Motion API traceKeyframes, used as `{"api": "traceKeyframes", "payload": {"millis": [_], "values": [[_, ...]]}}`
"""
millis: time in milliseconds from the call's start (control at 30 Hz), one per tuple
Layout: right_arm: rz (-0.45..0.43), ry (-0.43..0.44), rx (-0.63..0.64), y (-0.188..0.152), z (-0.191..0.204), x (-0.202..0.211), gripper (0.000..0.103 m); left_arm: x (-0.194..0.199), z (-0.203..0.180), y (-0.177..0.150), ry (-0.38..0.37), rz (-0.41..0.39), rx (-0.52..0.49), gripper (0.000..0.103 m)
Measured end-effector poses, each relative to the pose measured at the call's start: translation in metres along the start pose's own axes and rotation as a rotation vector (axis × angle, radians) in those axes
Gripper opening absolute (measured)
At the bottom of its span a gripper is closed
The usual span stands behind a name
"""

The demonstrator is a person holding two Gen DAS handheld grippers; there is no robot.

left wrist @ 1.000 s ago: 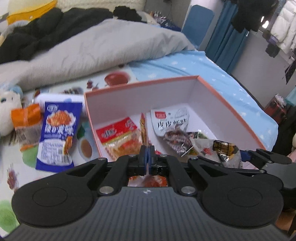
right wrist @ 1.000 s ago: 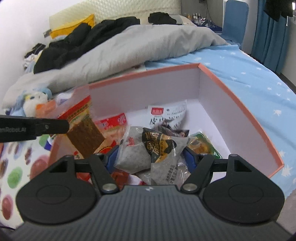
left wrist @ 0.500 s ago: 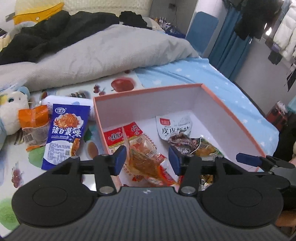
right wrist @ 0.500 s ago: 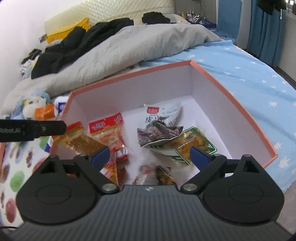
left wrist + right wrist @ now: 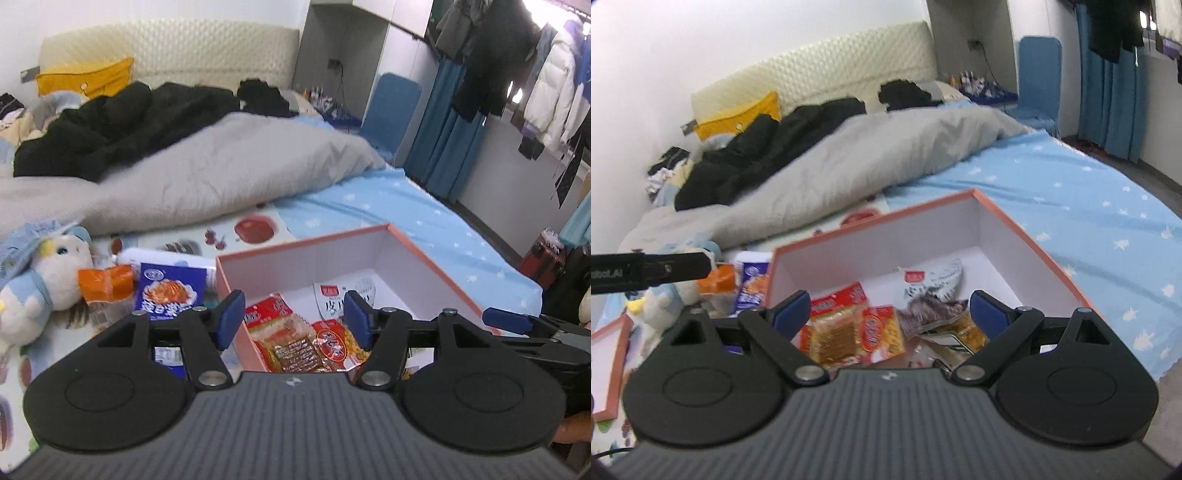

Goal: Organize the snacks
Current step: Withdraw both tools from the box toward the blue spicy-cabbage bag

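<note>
An orange-rimmed white box (image 5: pixel 303 243) (image 5: pixel 871 221) stands on the bed with several snack packets in it: a red one (image 5: pixel 273 312), a brown jerky one (image 5: pixel 295 350) and a white-grey one (image 5: pixel 931 291). My left gripper (image 5: pixel 293 315) hovers above the box's near left corner. Its jaws are opening and nothing is between them. My right gripper (image 5: pixel 890 310) hangs wide open above the box's near side, empty. Left of the box lie a blue packet (image 5: pixel 170 295), an orange packet (image 5: pixel 105 282) and a white tube (image 5: pixel 162 256).
A plush toy (image 5: pixel 40 280) lies left of the loose snacks. A grey duvet (image 5: pixel 221 173) and black clothes (image 5: pixel 110 125) fill the far bed. The box lid (image 5: pixel 609 354) lies at the near left. Blue starred sheet (image 5: pixel 1089 206) stretches right of the box.
Both grippers let go of their packets, which now lie in the box, and opened. Both have risen and drawn back from the box.
</note>
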State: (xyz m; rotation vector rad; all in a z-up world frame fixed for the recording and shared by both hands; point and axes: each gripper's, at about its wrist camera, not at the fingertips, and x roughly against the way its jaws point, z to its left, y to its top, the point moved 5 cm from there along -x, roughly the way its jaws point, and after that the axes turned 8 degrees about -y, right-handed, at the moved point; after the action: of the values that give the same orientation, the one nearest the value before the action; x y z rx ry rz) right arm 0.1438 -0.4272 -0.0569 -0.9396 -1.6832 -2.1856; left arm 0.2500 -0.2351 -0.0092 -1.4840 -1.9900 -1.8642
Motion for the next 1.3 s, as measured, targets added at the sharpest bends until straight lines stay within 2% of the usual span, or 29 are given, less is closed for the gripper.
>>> {"api": "traceKeyframes", "payload": {"millis": [367,567,667,867,1067,1300], "values": [[-0.093,0.079,0.035,0.014,0.049,0.039,0.095,0.063,0.029,-0.005,0.044,-0.089,0.034,0.065],[-0.086,0.112,0.061,0.003,0.079,0.045,0.095,0.089,0.056,-0.022,0.072,-0.091,0.071,0.065],[-0.072,0.127,0.081,-0.006,0.095,0.045,0.095,0.102,0.063,-0.034,0.069,-0.102,0.049,0.072],[-0.050,0.152,0.104,-0.023,0.118,0.051,0.095,0.121,0.085,-0.059,0.100,-0.099,0.080,0.073],[-0.032,0.164,0.142,-0.040,0.138,0.058,0.095,0.140,0.103,-0.079,0.150,-0.106,0.116,0.091],[0.009,0.178,0.179,-0.058,0.160,0.066,0.095,0.161,0.123,-0.102,0.195,-0.102,0.158,0.097]]}}
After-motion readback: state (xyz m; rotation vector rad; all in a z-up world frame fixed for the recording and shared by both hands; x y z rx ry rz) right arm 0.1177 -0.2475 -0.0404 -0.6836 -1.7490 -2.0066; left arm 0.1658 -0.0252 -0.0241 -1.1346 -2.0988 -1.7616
